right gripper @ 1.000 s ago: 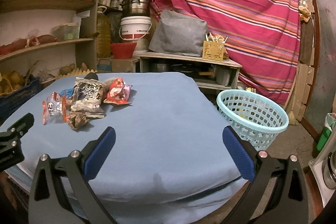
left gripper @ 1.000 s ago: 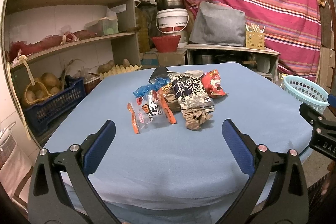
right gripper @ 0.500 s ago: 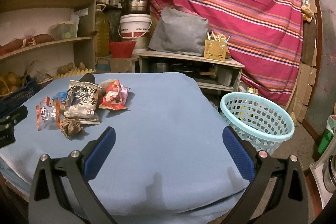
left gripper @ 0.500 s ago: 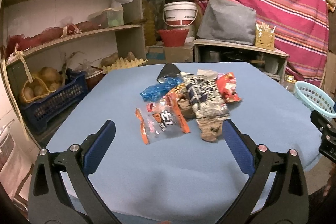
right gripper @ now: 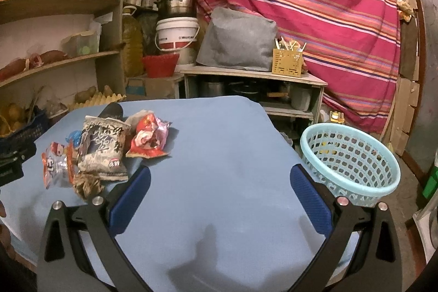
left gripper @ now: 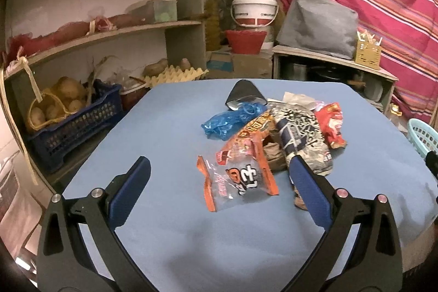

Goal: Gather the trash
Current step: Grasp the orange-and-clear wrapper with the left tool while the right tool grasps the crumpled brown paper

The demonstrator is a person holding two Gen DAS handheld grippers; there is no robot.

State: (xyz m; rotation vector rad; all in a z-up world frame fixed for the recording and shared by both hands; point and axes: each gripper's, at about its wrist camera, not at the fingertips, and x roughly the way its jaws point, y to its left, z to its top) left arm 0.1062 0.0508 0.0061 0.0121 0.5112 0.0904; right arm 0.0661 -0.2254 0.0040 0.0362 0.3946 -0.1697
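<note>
Right in front of me: left gripper (left gripper: 219, 188) fingers wide apart, holding nothing, over blue tabletop (left gripper: 164, 133). Just past them, clear orange wrapper (left gripper: 238, 182), first piece of trash pile (left gripper: 273, 133). Right gripper (right gripper: 219, 196) fingers wide apart too, empty. Farther right, blue basket (right gripper: 350, 160) beside tabletop. Step, I think: reaching for first wrapper. Next: go down, pinch it. Since earlier frame, left gripper moved closer; pile looks bigger.
</note>
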